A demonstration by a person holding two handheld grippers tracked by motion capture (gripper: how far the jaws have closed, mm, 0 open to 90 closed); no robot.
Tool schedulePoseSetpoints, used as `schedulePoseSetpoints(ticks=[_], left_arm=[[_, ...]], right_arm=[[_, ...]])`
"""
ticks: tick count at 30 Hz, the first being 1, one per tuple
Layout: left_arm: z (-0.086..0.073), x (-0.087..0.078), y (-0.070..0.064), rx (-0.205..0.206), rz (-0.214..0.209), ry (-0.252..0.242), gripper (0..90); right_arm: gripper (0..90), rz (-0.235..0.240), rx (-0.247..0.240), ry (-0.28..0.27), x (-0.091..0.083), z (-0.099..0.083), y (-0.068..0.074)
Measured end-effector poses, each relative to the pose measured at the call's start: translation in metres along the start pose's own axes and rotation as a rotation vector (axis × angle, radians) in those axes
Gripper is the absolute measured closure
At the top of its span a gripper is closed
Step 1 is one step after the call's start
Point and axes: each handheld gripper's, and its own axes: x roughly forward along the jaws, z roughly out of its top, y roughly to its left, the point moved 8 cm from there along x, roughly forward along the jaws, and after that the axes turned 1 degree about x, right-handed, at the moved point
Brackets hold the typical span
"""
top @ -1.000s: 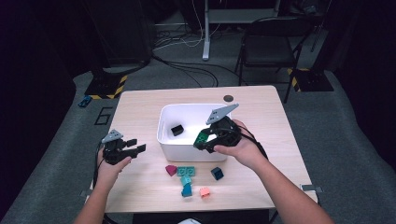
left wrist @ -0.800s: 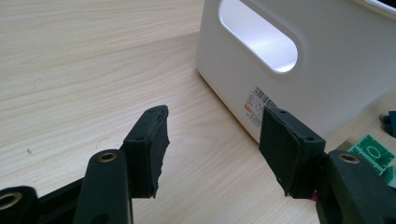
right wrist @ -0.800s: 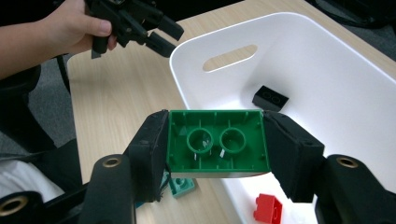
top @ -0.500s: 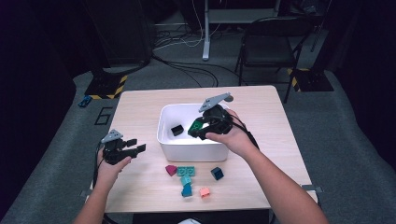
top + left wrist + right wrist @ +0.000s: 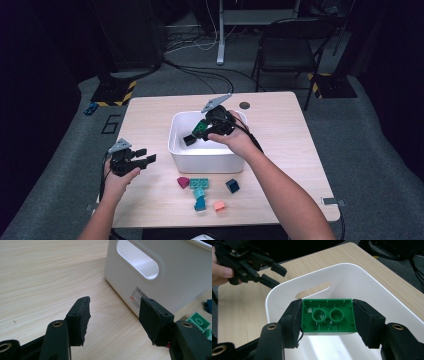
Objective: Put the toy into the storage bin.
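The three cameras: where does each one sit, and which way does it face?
High view: above the person's side, facing forward and down on the table; both forearms show.
Left gripper view: on the left claw, facing the white bin; open jaws show.
Right gripper view: on the right claw, holding the green brick over the bin.
All share the bin.

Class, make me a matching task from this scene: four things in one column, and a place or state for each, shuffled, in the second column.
Things:
1. green brick
2. black block
3. left claw
4. orange block

Places or states:
A. lying inside the white bin
B. open, holding nothing, left of the bin
C. on the table in front of the bin
D. clamped in the right claw over the bin

Pairs: 1-D, 2-A, 3-B, 4-C
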Motion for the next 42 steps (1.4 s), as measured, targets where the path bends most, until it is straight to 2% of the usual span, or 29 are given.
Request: schedulePoseSetpoints(ticks=[4, 8, 10, 15, 21, 23, 24, 28, 34, 36, 42], left_arm=[[0.000, 0.000, 0.000, 0.001, -0.003, 0.003, 41.8], [0.000, 0.000, 0.000, 0.002, -0.003, 0.006, 41.8], [0.000, 0.000, 0.000, 0.001, -0.004, 0.006, 41.8], [0.000, 0.001, 0.000, 0.003, -0.004, 0.004, 41.8], [0.000, 0.001, 0.000, 0.001, -0.007, 0.005, 41.8], [0.000, 0.001, 0.000, 0.001, -0.007, 0.005, 41.8], [0.000, 0.001, 0.000, 0.002, -0.007, 0.003, 41.8], [0.000, 0.000, 0.000, 0.002, -0.008, 0.005, 41.8], [0.000, 0.001, 0.000, 0.002, -0.008, 0.002, 41.8], [0.000, 0.000, 0.000, 0.002, -0.007, 0.003, 41.8], [0.000, 0.001, -0.001, 0.005, -0.006, 0.006, 41.8]], right_arm=[[42.6, -0.012, 0.015, 0.008, 0.014, 0.001, -0.006], [42.6, -0.015, 0.014, 0.018, 0.025, 0.001, -0.011], [42.6, -0.030, 0.011, 0.019, 0.032, 0.002, -0.015], [42.6, -0.042, 0.023, 0.061, 0.047, -0.002, -0.020], [42.5, -0.041, 0.034, 0.098, 0.063, -0.007, -0.021], [42.5, -0.044, 0.021, 0.100, 0.068, -0.008, -0.023], [42.5, -0.044, 0.034, 0.106, 0.070, -0.009, -0.022], [42.3, -0.050, 0.016, 0.108, 0.078, -0.009, -0.022], [40.2, -0.066, 0.021, 0.114, 0.076, -0.010, -0.024], [39.9, -0.070, 0.012, 0.102, 0.071, -0.008, -0.026], [40.3, -0.071, 0.031, 0.074, 0.051, -0.004, -0.026]])
